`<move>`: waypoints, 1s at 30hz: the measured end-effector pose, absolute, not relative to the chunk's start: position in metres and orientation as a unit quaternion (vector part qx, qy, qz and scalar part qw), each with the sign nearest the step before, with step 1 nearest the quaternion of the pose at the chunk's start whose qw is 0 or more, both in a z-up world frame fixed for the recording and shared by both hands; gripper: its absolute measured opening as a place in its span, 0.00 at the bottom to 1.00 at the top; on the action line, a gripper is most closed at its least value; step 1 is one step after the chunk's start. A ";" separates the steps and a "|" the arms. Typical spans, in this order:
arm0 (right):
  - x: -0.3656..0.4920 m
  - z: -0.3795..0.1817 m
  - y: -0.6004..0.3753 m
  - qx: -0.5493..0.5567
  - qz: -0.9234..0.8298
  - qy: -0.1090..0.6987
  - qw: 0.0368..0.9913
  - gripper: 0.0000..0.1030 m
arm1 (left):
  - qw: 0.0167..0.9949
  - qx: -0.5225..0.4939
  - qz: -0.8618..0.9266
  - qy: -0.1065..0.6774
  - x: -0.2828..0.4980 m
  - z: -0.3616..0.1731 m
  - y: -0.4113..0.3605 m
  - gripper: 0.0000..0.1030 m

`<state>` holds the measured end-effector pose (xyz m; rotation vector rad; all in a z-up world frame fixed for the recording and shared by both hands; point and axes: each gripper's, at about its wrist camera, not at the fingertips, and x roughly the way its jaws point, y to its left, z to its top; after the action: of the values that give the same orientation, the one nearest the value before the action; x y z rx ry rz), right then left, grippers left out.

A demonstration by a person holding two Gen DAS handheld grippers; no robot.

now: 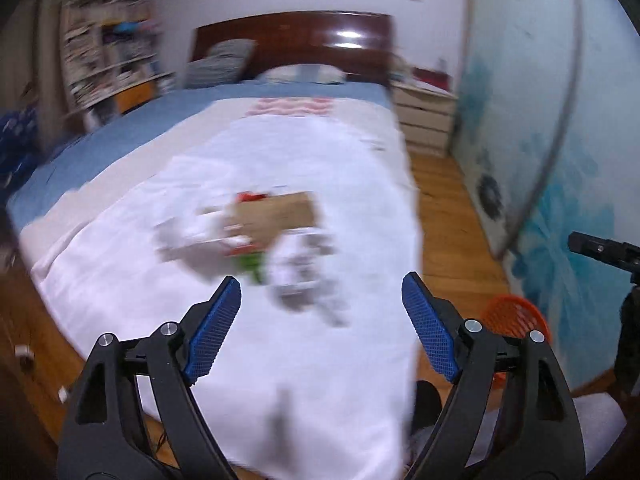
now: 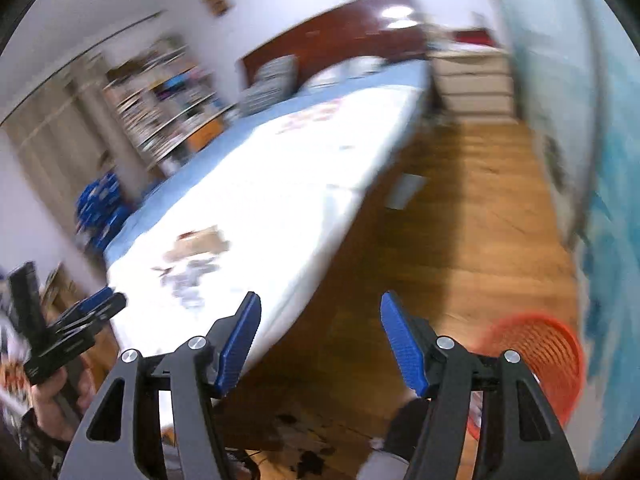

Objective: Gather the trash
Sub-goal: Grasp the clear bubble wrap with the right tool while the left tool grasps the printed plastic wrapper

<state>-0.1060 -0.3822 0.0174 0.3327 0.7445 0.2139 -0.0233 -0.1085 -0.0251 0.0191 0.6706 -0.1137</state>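
A blurred pile of trash lies on the white bedspread (image 1: 280,152): a brown cardboard piece (image 1: 276,212), crumpled white paper (image 1: 300,268) and a green and red wrapper (image 1: 250,262). The pile also shows in the right wrist view (image 2: 196,256). My left gripper (image 1: 322,292) is open and empty, a little short of the pile. My right gripper (image 2: 320,312) is open and empty, over the bed's edge and the wood floor. An orange mesh bin (image 2: 536,364) stands on the floor at the right; its rim shows in the left wrist view (image 1: 516,316).
The bed has a blue sheet (image 1: 132,136), pillows and a dark red headboard (image 1: 296,40). A bookshelf (image 1: 108,44) stands at the left, a drawer chest (image 1: 424,120) beside the bed, a blue patterned wall (image 1: 560,120) at the right. Both views are motion-blurred.
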 end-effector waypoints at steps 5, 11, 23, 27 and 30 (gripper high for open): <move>-0.054 0.020 -0.274 0.093 0.192 0.412 0.886 0.63 | 0.942 -0.027 -0.036 0.332 -0.026 -0.033 -0.052 0.80; -0.004 -0.039 -0.192 -0.013 0.167 0.499 0.850 0.55 | 0.941 -0.075 -0.030 0.328 -0.020 -0.032 -0.015 0.80; 0.003 -0.054 -0.193 0.038 0.223 0.499 0.837 0.09 | 0.930 -0.147 -0.029 0.336 0.001 -0.045 0.015 0.80; -0.004 -0.056 -0.209 0.063 0.229 0.491 0.838 0.09 | 0.919 -0.189 -0.039 0.343 0.022 -0.051 0.024 0.82; -0.013 -0.053 -0.224 0.086 0.229 0.488 0.838 0.09 | 0.915 -0.215 -0.036 0.339 0.046 -0.056 0.026 0.84</move>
<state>-0.0132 -0.2242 -0.0532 0.1815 1.0314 0.4845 0.0462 0.0264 -0.0558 -0.4419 0.6988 -0.0745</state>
